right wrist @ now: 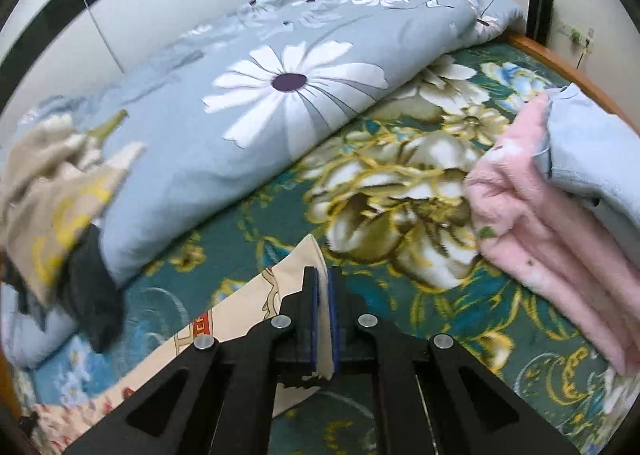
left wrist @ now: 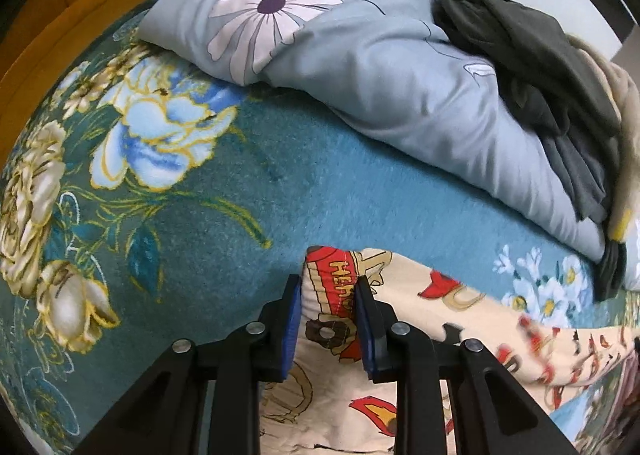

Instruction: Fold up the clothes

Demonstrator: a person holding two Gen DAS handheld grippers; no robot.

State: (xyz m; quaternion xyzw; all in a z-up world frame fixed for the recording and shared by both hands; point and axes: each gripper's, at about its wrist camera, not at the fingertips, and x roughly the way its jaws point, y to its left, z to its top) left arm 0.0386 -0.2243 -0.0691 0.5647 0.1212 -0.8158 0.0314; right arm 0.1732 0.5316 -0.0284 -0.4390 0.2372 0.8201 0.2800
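Note:
A cream garment with red cartoon prints (left wrist: 440,319) lies on the teal floral blanket (left wrist: 240,183) and stretches between both grippers. My left gripper (left wrist: 329,287) is shut on a thick bunched edge of it, which fills the gap between the blue pads. In the right wrist view the same cream garment (right wrist: 240,307) runs off to the lower left, and my right gripper (right wrist: 323,275) is shut on a thin corner of it, low over the blanket (right wrist: 400,295). The cloth under both grippers is hidden.
A rolled blue-grey daisy duvet (left wrist: 360,75) lies along the far side, carrying a dark grey garment (left wrist: 540,67) and a beige one (left wrist: 624,103). Folded pink (right wrist: 540,223) and light blue (right wrist: 592,159) clothes are stacked at the right. The wooden bed frame (left wrist: 48,23) borders the blanket.

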